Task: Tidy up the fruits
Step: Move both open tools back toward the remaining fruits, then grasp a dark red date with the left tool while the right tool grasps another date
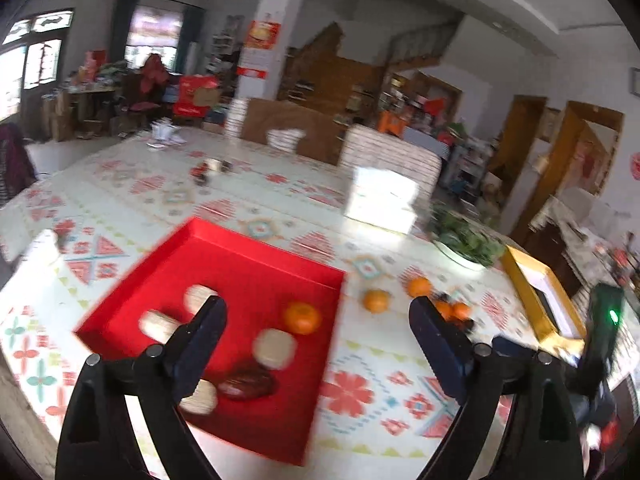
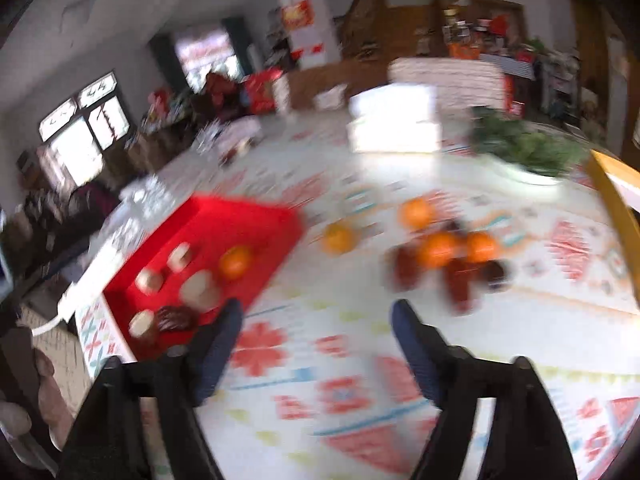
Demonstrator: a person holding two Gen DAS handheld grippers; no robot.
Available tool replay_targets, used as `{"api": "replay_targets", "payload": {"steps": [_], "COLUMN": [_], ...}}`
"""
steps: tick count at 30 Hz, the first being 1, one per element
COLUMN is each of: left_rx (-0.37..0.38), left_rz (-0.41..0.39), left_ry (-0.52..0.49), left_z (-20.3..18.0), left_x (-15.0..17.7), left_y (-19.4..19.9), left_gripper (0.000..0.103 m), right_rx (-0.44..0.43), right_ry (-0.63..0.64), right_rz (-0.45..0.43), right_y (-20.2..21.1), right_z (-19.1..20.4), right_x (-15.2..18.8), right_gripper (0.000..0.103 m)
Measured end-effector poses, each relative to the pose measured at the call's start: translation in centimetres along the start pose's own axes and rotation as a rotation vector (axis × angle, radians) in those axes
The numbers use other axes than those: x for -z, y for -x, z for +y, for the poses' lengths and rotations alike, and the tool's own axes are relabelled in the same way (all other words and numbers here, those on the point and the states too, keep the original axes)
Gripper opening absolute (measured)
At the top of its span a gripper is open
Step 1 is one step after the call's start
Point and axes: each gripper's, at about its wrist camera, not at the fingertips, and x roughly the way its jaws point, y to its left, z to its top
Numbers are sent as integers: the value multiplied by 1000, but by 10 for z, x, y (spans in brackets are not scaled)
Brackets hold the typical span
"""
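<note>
A red tray (image 1: 224, 240) lies on the patterned tablecloth and holds one orange (image 1: 303, 317), several pale round fruits (image 1: 275, 348) and a dark red fruit (image 1: 247, 383). Loose oranges (image 1: 376, 300) lie on the cloth to the tray's right. My left gripper (image 1: 316, 316) is open and empty, above the tray's right side. In the right wrist view the tray (image 2: 256, 210) is at left, and oranges (image 2: 440, 249) with dark red fruits (image 2: 460, 284) lie in a blurred cluster ahead. My right gripper (image 2: 316, 316) is open and empty above bare cloth.
A white box (image 1: 382, 200) and a bowl of greens (image 1: 466, 240) stand at the back right. A yellow-edged box (image 1: 536, 296) lies at the right table edge. Small items (image 1: 210, 168) sit far back. The right-hand device (image 1: 604, 332) shows at the far right.
</note>
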Motion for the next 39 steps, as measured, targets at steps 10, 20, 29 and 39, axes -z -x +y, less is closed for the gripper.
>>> {"api": "replay_targets", "payload": {"steps": [10,20,29,39], "left_rx": [79,92,135,164], "left_rz": [132,186,236,319], "left_ry": [-101,-120,-178,-320], "left_z": [-52,-57,-79,-128], "left_x": [31,28,34,41], "left_y": [-51,-77,-99,-152], "left_gripper": [85,47,47,47], "right_rx": [108,53,51,-3], "right_ry": [-138,-115,-114,-193], "right_rz": [111,144,133,57], "right_y": [-9,-56,-70,-37], "right_z": [-102,-90,-83,-104], "right_x": [7,-4,-8,-9], "right_gripper": [72,48,31,31]}}
